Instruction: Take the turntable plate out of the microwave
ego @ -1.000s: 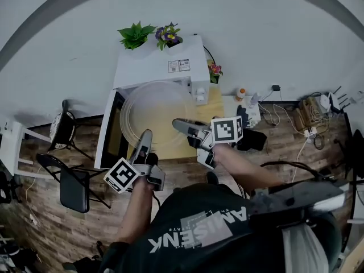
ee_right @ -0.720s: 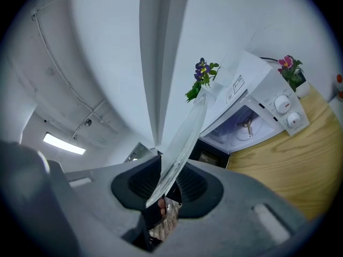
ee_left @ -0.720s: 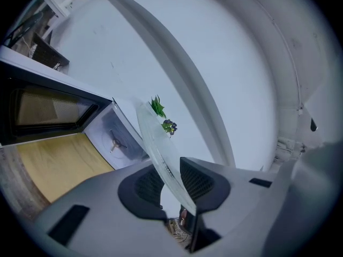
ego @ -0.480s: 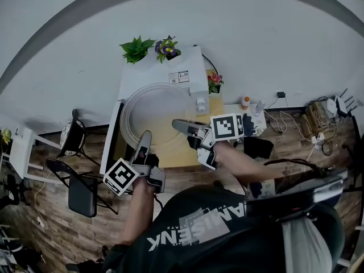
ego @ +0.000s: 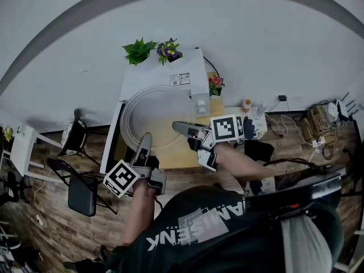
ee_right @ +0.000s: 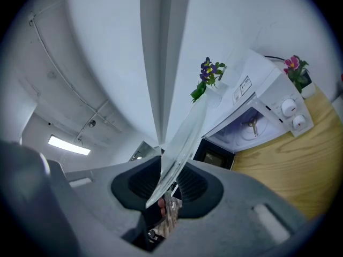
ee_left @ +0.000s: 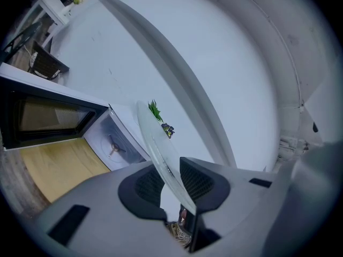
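Now I have the glass turntable plate point(ego: 154, 114) out of the white microwave point(ego: 185, 67), hanging over the wooden table point(ego: 177, 155) in front of the open cavity. The left gripper point(ego: 144, 143) and right gripper point(ego: 181, 126) each clench the plate's near rim. I should match both hands' height and pace and avoid twisting, since I judge thin glass could slip or crack.

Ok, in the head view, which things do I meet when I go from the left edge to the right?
In order: white stand, black folding chair, left hand-held gripper, right hand-held gripper, small bottle, tangle of cables. The turntable plate overlaps both, so it is omitted.
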